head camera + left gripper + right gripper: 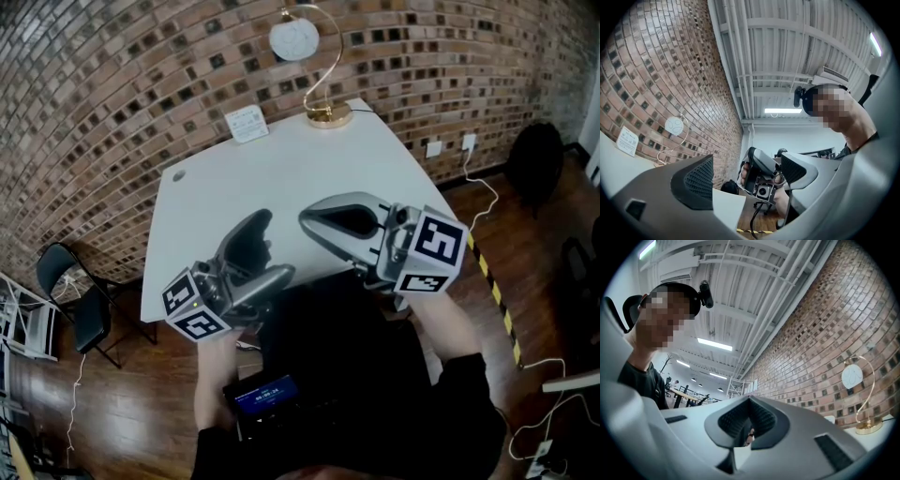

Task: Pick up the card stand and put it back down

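The card stand (298, 39) is a gold curled wire on a round gold base that holds a round white card. It stands at the far edge of the white table (244, 187), against the brick wall. It also shows at the left in the left gripper view, card stand (675, 126), and at the right in the right gripper view, card stand (855, 377). Both grippers hover over the near table edge, far from it and tilted upward. My left gripper (267, 255) is open and empty. My right gripper (305, 220) is shut, jaws together with nothing between them (749, 399).
A small white placard (247, 123) leans against the wall left of the stand. A cable hole (179, 175) sits near the table's left edge. A black folding chair (80, 300) stands on the floor at left. Cables and striped tape (492, 281) run along the floor at right.
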A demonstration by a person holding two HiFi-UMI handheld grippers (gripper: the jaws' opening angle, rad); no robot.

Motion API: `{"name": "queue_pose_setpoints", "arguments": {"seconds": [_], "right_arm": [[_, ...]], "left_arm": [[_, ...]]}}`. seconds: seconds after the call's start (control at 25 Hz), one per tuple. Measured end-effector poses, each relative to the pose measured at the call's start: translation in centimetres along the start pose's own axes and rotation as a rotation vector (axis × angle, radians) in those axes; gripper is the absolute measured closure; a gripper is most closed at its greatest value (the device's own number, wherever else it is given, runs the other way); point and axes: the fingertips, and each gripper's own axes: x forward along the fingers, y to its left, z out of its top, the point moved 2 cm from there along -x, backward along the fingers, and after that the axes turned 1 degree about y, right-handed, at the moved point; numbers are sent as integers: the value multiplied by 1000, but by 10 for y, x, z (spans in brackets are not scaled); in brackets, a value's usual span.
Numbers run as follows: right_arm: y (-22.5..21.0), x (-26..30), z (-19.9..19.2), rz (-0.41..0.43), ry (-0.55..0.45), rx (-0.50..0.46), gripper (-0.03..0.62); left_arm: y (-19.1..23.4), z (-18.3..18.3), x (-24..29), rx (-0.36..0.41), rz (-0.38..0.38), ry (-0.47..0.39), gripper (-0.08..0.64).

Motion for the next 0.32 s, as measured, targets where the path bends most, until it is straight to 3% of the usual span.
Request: {"name": "queue_pose_setpoints", "arguments": {"seconds": [0.32], "right_arm": [[-2, 0, -4, 6, 13, 1, 574]], "left_arm": [[1, -4, -1, -7, -1, -6, 114]]}}
